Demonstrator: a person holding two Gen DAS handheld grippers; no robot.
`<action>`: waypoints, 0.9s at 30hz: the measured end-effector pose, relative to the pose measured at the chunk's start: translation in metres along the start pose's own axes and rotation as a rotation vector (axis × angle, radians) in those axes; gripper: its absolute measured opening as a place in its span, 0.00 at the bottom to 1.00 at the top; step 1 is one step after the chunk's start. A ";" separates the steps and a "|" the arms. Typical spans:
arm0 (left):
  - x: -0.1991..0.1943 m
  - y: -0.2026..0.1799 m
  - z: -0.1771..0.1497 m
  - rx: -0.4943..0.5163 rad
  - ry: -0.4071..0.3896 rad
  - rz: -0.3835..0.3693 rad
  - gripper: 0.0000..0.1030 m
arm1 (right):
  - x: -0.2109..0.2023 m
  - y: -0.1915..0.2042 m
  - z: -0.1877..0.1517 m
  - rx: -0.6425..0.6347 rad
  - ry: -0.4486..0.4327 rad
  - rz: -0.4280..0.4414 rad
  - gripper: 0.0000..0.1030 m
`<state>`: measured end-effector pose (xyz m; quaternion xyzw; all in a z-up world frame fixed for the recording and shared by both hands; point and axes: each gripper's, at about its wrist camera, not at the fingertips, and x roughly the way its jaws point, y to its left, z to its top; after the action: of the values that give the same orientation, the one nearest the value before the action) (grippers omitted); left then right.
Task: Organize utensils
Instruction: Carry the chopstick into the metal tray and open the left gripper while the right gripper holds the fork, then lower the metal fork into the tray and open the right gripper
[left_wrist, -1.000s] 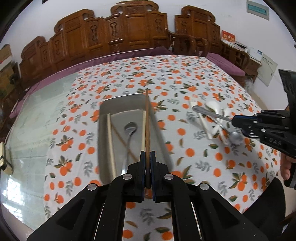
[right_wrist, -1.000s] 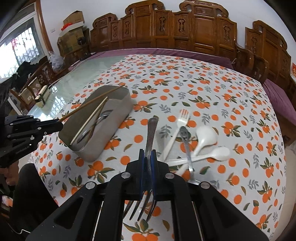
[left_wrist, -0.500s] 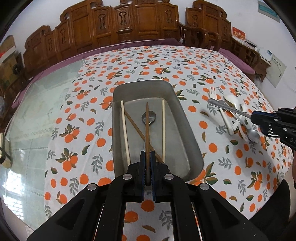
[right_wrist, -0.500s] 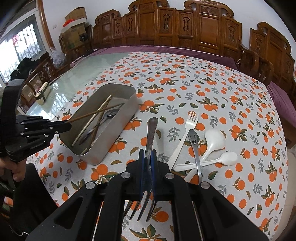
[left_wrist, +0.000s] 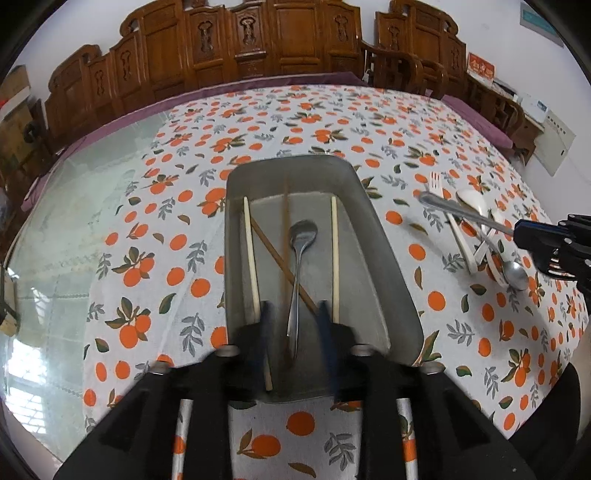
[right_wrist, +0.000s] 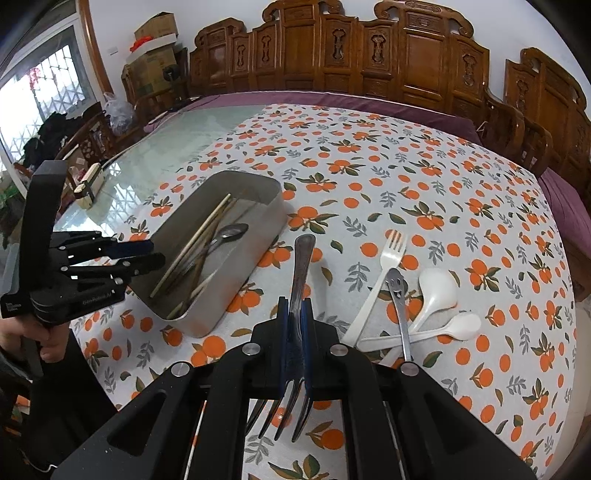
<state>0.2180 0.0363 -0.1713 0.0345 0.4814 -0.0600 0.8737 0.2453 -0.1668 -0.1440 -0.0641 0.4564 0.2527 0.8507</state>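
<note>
A metal tray (left_wrist: 384, 258) (right_wrist: 269, 218) lies on the orange-print tablecloth. It holds several chopsticks, among them a dark one (left_wrist: 285, 251) lying loose, and a metal spoon (left_wrist: 300, 254). My left gripper (left_wrist: 293, 325) (right_wrist: 147, 254) is open and empty over the tray's near end. My right gripper (right_wrist: 295, 314) (left_wrist: 517, 232) is shut on a metal fork (right_wrist: 301, 266), handle pointing forward, right of the tray. A white plastic fork (right_wrist: 384, 273), a metal spoon (right_wrist: 397, 295) and two white spoons (right_wrist: 436, 291) lie on the cloth at the right.
Bare glass tabletop (left_wrist: 74, 206) lies left of the cloth. Carved wooden chairs (left_wrist: 236, 59) line the far edge. A small box (right_wrist: 88, 184) sits on the glass at the left in the right wrist view.
My left gripper lowered the dark chopstick into the tray and opened; the chopstick now lies loose inside. My right gripper keeps its hold on the metal fork and has shifted little.
</note>
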 end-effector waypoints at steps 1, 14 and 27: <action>-0.002 0.002 0.000 -0.003 -0.007 -0.002 0.32 | 0.000 0.002 0.001 -0.002 -0.001 0.003 0.08; -0.033 0.038 0.002 -0.042 -0.072 0.030 0.43 | 0.011 0.044 0.036 -0.049 -0.020 0.056 0.08; -0.056 0.072 -0.001 -0.076 -0.112 0.055 0.44 | 0.056 0.086 0.068 -0.067 0.007 0.089 0.08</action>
<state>0.1976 0.1117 -0.1237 0.0110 0.4328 -0.0193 0.9012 0.2790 -0.0483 -0.1400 -0.0729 0.4531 0.3052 0.8344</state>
